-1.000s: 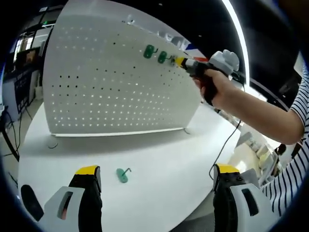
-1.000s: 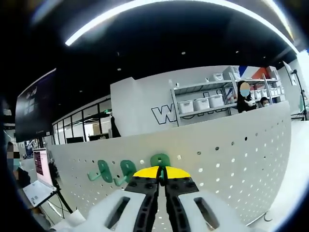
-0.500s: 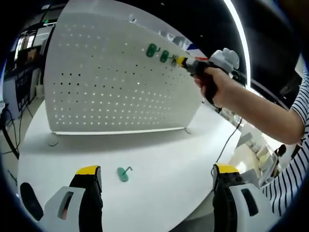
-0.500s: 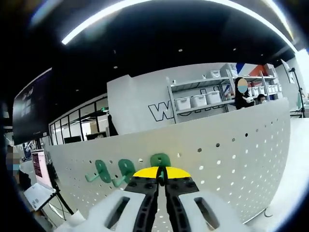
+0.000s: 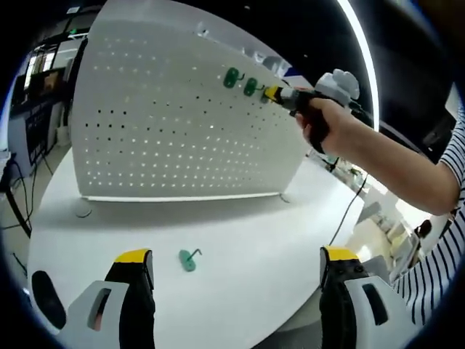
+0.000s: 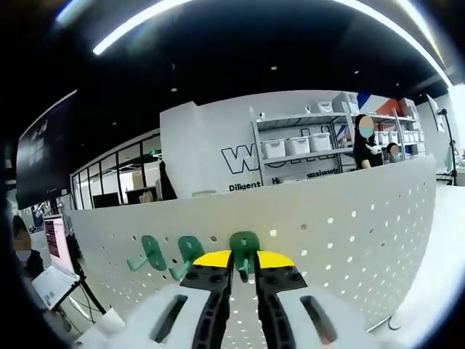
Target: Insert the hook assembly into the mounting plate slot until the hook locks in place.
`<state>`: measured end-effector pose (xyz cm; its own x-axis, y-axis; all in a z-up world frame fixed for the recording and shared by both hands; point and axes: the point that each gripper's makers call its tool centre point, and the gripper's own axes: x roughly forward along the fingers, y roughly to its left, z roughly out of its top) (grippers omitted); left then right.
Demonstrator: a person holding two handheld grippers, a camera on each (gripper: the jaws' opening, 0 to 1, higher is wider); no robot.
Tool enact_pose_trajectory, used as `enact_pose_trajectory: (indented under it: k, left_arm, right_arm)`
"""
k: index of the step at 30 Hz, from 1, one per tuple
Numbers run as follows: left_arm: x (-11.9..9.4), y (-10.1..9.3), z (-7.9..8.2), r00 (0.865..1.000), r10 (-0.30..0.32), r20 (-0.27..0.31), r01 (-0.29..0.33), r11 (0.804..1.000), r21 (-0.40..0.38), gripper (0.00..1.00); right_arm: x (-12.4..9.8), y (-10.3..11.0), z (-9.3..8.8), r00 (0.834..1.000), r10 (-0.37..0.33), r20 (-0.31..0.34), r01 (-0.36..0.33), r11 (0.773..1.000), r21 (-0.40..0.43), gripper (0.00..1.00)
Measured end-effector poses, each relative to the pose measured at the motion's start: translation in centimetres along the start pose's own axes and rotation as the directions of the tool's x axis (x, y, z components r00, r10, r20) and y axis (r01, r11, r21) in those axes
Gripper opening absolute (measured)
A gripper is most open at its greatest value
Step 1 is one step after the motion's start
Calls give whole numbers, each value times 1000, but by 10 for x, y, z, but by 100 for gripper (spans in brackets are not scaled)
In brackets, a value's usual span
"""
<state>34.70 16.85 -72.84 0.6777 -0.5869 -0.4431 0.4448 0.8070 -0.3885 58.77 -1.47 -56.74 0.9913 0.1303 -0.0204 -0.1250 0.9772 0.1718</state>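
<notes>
Third hook at the pegboard's top row, dead ahead of the right jaws.

On the table, one loose green hook lying flat, just ahead of the left gripper, jaws spread wide and empty. Up on the pegboard, two mounted hooks, then the third hook upright between the right gripper jaws, parted slightly around its stem; cannot tell whether still pinched or seated.

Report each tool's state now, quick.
Left tool: open, holding nothing, above the white table.
Right tool: jaws slightly parted around the third green hook at the pegboard; grip cannot be told.
</notes>
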Motion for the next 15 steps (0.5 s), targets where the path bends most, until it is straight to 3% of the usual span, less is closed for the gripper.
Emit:
enact_pose_trajectory:
  k: [2, 3, 4, 5, 8, 12, 15]
  left_arm:
    - [0, 0, -1, 1000, 2, -2, -2, 1000, 0, 96]
    - [-1, 0, -2, 1000, 2, -7, -2, 1000, 1, 96]
    - [-1, 0, -3, 1000, 3, -9, -3, 1000, 3, 96]
    - [-1, 1, -3, 1000, 5, -11, -5, 1000, 6, 96]
    - [-2, 1, -4, 1000, 8, -10, -8, 1000, 4, 96]
    - [-3, 3, -7, 1000, 13, -21, -13, 1000, 6, 96]
    - [-6, 4, -8, 999, 20, -26, -20, 1000, 11, 96]
  right_arm:
    - [-2, -4, 6, 1000, -18, 17, 18, 1000, 16, 22]
    - [-4, -7, 13, 999, -27, 43, 26, 999, 40, 24]
    - [-8, -8, 29, 994, -25, 110, 15, 996, 92, 24]
    - [-10, -7, 36, 992, -19, 126, 6, 995, 104, 24]
    - [-14, -3, 50, 991, 13, 135, -19, 999, 45, 24]
    - [-21, -1, 55, 989, 40, 140, -40, 999, -1, 24]
    - [-35, -7, 63, 982, 38, 183, -53, 996, 77, 24]
